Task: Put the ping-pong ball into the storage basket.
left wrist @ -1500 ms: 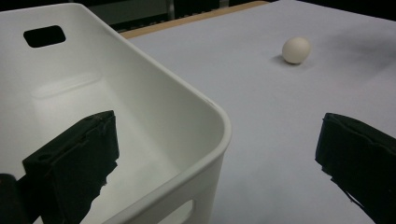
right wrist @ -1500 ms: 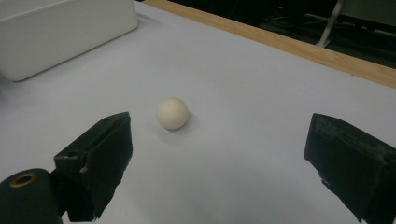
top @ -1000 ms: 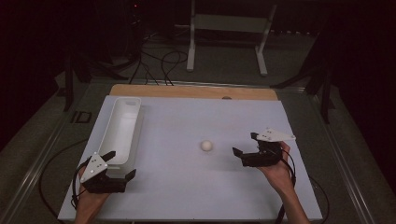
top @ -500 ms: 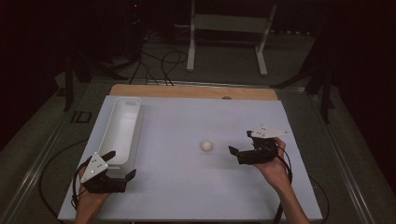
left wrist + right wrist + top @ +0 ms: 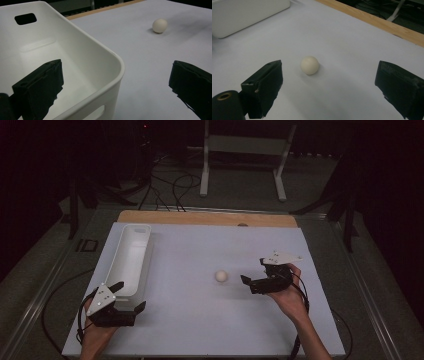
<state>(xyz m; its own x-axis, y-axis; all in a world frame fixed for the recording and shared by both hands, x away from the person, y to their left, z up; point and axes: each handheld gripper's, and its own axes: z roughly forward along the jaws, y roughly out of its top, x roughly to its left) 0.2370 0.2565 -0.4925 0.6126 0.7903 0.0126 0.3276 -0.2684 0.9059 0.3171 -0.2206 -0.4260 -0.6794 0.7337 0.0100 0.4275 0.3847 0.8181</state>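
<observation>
A small cream ball point(image 5: 221, 276) lies on the white table top, right of the middle. My right gripper point(image 5: 252, 270) is open just to the right of it, jaws pointing at the ball and not touching. In the right gripper view the ball point(image 5: 309, 65) sits ahead of the right gripper point(image 5: 329, 75), a little left of centre between the jaws. My left gripper point(image 5: 131, 294) is open at the near end of a long white bin point(image 5: 129, 260). The left gripper view has the left gripper point(image 5: 117, 82) straddling the bin's point(image 5: 75, 50) near corner, the ball point(image 5: 159, 25) far off.
The bin is empty and runs front to back along the table's left side. A wooden strip point(image 5: 205, 218) borders the far edge. Cables point(image 5: 165, 185) and a white stand point(image 5: 245, 150) are on the floor beyond. The bin's corner point(image 5: 244, 12) appears at the right gripper view's top left.
My right gripper has moved left and a little nearer, closing the distance to the ball. The left gripper, the ball and the bin have stayed put.
</observation>
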